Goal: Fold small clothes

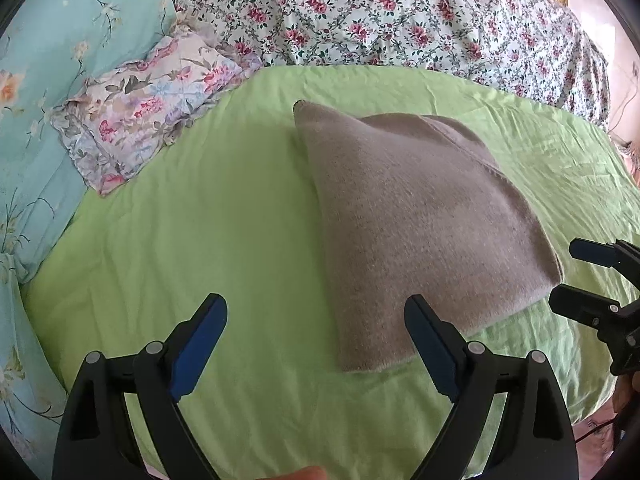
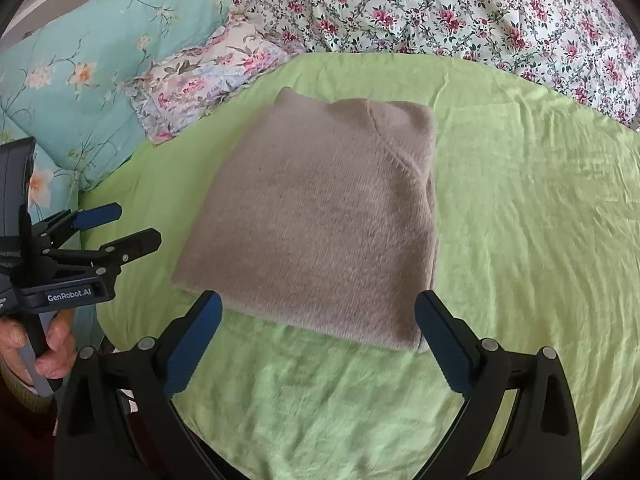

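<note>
Lying folded into a neat rectangle on a lime-green sheet [image 2: 520, 220] spread over the bed, a beige knitted sweater [image 2: 320, 220] sits in the middle, with a turquoise floral pillow [image 2: 100, 80] and a pink-flowered quilt [image 2: 460, 12] behind it. The left tongs [image 1: 316, 340] and the right tongs [image 2: 318, 334] both hang just above the sweater's near edge, jaws spread wide with nothing gripped. A hand [image 2: 40, 344] holds the left tool's handle.
</note>
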Demonstrator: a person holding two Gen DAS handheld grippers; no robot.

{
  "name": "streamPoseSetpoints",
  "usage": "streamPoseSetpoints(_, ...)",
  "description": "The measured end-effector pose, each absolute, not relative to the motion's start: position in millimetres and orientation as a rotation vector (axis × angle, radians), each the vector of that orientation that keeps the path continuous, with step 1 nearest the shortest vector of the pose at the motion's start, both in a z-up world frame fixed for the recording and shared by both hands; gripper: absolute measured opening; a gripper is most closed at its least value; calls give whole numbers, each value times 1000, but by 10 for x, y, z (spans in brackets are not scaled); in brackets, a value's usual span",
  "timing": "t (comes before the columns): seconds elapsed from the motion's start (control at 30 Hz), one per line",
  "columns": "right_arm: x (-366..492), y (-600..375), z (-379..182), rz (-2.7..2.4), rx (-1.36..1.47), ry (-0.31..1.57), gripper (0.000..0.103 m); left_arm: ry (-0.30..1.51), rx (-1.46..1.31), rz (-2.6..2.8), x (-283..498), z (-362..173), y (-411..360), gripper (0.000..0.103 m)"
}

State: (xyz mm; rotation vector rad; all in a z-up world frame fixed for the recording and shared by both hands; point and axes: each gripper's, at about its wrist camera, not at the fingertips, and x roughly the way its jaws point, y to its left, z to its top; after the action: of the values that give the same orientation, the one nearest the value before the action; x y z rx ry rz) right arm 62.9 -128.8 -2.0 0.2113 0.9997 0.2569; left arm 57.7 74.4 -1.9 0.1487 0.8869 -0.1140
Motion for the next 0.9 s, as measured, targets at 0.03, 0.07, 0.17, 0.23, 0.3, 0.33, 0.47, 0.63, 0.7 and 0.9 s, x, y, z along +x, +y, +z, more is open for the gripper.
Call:
streamPoseSetpoints(0.03, 666, -1296, -20, 258, 214, 1001, 97, 889, 150, -109, 597, -25, 735, 91)
streamPoseSetpoints(0.07, 697, -1303, -19, 256, 214, 1001, 97, 891, 151, -106, 616, -26, 732, 91)
streamPoseSetpoints(0.17, 781, -1311, -9, 253, 217, 995, 97, 896, 149, -101, 657, -27, 712, 91)
streamPoseSetpoints(0.23, 855, -1331, -5, 253, 227, 997, 97, 899, 152, -105, 694, -22, 693, 91)
streamPoseSetpoints(0.3, 915, -1351, -5, 258, 236, 995, 97, 900, 156, -102, 714, -23, 671, 91)
streamPoseSetpoints(0.33, 950, -1368, -9, 255, 240, 995, 97, 902, 157, -99, 725, -27, 663, 91)
streamPoseSetpoints(0.47, 1033, -1424, -36, 235, 264, 996, 97, 914, 145, -92, 759, -51, 661, 91)
streamPoseSetpoints(0.63, 1103, -1477, -75, 230, 285, 999, 97, 935, 142, -84, 819, -97, 650, 91)
streamPoseSetpoints(0.7, 1141, -1487, -90, 234, 290, 1004, 97, 940, 141, -83, 845, -103, 644, 91)
streamPoseSetpoints(0.9, 1264, -1511, -90, 238, 301, 1001, 97, 940, 138, -78, 936, -75, 615, 92)
